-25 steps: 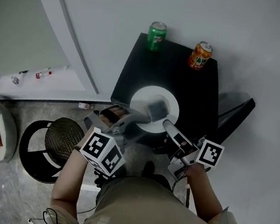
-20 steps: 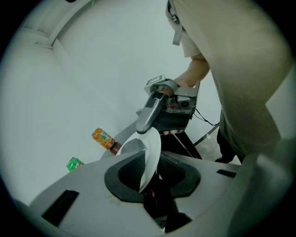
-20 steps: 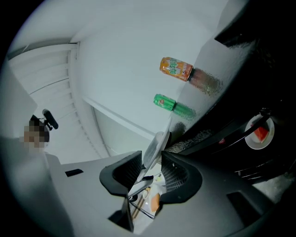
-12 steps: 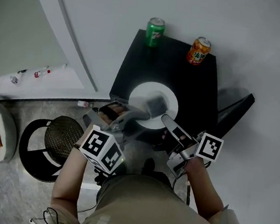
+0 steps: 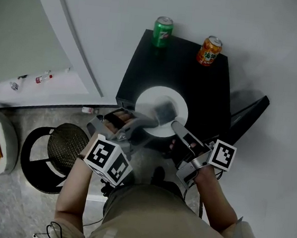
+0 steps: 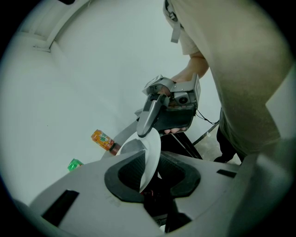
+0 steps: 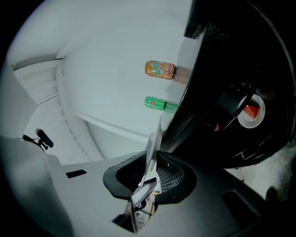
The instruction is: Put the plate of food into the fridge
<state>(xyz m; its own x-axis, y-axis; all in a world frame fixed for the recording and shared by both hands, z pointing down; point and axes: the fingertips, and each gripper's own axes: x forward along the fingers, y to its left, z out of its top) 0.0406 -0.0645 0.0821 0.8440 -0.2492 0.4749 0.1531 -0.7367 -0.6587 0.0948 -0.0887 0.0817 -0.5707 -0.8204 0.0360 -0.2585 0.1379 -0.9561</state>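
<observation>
**Black cabinet** (image 5: 205,90), judged to be the fridge: it carries the white plate (image 5: 162,91) at its front edge, well apart from the green can (image 5: 162,31) and orange can (image 5: 209,50) at the back.

**Left gripper** (image 5: 153,123): tilted downward, with its jaws narrow and clamped on the plate's near-left rim.

**Right gripper** (image 5: 175,127): held level. Its jaws have just been closing, and the near-right rim appears pinched between them.

**Food** (image 5: 165,112): sits mid-plate.

**Step in hand** (judged): lifting. Raise both grips together and keep the plate flat, so that the food does not slide.
</observation>
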